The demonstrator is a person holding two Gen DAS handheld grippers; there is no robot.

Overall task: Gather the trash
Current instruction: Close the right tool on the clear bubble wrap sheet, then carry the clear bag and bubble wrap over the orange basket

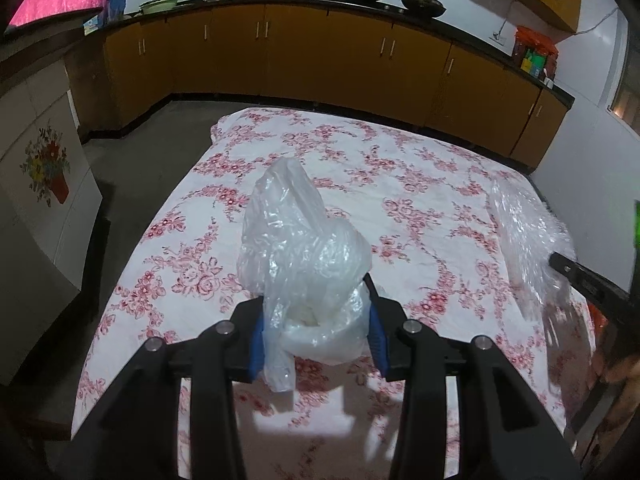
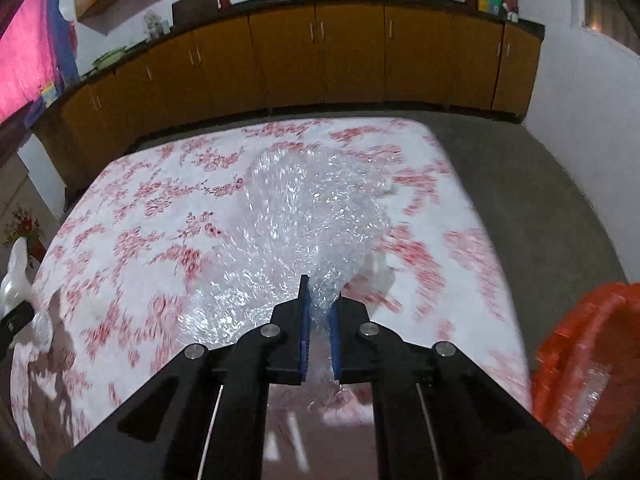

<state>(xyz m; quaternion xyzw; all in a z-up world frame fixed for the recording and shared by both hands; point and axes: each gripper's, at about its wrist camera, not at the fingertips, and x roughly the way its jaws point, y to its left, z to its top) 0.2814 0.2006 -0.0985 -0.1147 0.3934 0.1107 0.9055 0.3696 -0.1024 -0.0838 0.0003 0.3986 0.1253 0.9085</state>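
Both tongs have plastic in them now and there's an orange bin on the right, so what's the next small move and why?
Probably lift the right tongs and swing them toward the orange bin. They are pinched on the bubble wrap, most of which still drapes over the floral cloth, and the bin sits at the right. The left tongs already hold the plastic bag.

The right gripper [image 2: 320, 312] is pinching a sheet of bubble wrap [image 2: 304, 216] that is spreading over the floral tabletop [image 2: 140, 208]. An orange bin [image 2: 580, 368] is sitting at the right edge, and a white bag [image 2: 18, 280] is showing far left.
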